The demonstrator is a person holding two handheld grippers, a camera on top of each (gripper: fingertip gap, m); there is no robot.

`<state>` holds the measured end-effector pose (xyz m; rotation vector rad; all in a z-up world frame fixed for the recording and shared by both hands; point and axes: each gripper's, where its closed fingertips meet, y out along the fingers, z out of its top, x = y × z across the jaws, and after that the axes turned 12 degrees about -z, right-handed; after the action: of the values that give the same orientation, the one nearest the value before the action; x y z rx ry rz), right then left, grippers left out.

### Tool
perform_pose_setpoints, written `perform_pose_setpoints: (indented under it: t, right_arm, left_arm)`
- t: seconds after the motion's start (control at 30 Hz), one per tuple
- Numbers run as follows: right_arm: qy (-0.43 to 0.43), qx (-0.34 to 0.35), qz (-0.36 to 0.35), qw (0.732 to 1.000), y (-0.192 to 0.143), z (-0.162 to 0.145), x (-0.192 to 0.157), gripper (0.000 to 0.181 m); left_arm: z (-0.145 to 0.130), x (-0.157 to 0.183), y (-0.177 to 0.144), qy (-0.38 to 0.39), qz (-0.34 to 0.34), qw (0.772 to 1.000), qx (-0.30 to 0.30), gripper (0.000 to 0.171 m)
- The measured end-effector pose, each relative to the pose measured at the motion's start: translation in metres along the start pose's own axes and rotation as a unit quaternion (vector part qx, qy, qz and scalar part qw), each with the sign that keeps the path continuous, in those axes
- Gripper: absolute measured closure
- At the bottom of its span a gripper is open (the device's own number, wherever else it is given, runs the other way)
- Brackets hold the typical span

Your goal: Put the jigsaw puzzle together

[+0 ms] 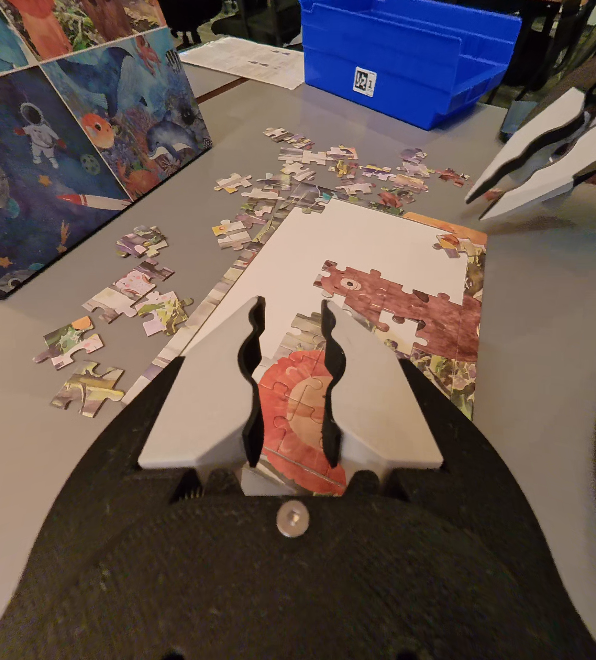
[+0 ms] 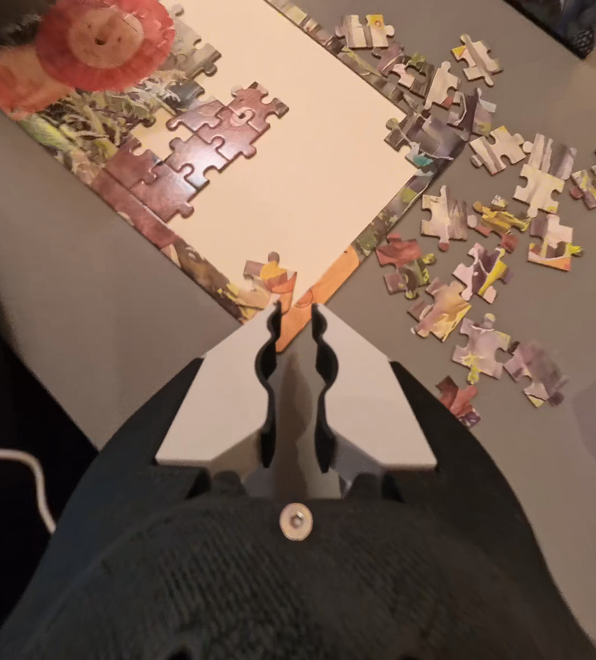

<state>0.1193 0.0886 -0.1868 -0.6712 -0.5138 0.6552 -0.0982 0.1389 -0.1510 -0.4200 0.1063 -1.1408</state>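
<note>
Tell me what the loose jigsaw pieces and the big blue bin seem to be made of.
Loose jigsaw pieces: likely printed cardboard with a slightly glossy face; they lie flat and thin, and the joined brown pieces catch glare. Big blue bin: probably moulded plastic, given its uniform colour, smooth sheen and ribbed walls.

Hidden, cropped and blurred parts of the puzzle scene

In the left wrist view, the lion's face (image 1: 298,400) is partly covered by the left gripper (image 1: 293,303), and the picture box (image 1: 75,143) and the blue bin (image 1: 407,60) are cut off by the frame's edges. The right gripper (image 1: 475,209) is cropped at the right edge. In the right wrist view, the lion section (image 2: 103,43) is blurred and the orange corner of the puzzle (image 2: 321,285) is partly hidden behind the gripper's fingers (image 2: 232,375).
</note>
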Motion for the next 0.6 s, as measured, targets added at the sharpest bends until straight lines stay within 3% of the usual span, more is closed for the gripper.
perform_pose_setpoints:
  t: [0.07, 0.13, 0.33, 0.6]
  right_arm:
    - [0.021, 0.024, 0.048, 0.998, -0.010, 0.001, -0.006, 0.181]
    - [0.044, 0.053, 0.090, 0.994, -0.016, 0.009, -0.018, 0.181]
    - [0.001, 0.000, 0.085, 0.996, 0.011, -0.008, -0.038, 0.181]
    - [0.004, 0.046, 0.101, 0.994, 0.013, 0.017, -0.043, 0.181]
  left_arm:
    - [0.000, -0.002, -0.001, -0.004, 0.003, 1.000, 0.003, 0.142]
    - [0.000, -0.004, -0.002, -0.007, 0.006, 1.000, 0.005, 0.143]
    - [-0.001, -0.009, -0.004, -0.011, 0.016, 1.000, 0.005, 0.144]
    - [0.004, -0.009, -0.008, -0.017, 0.013, 1.000, 0.022, 0.144]
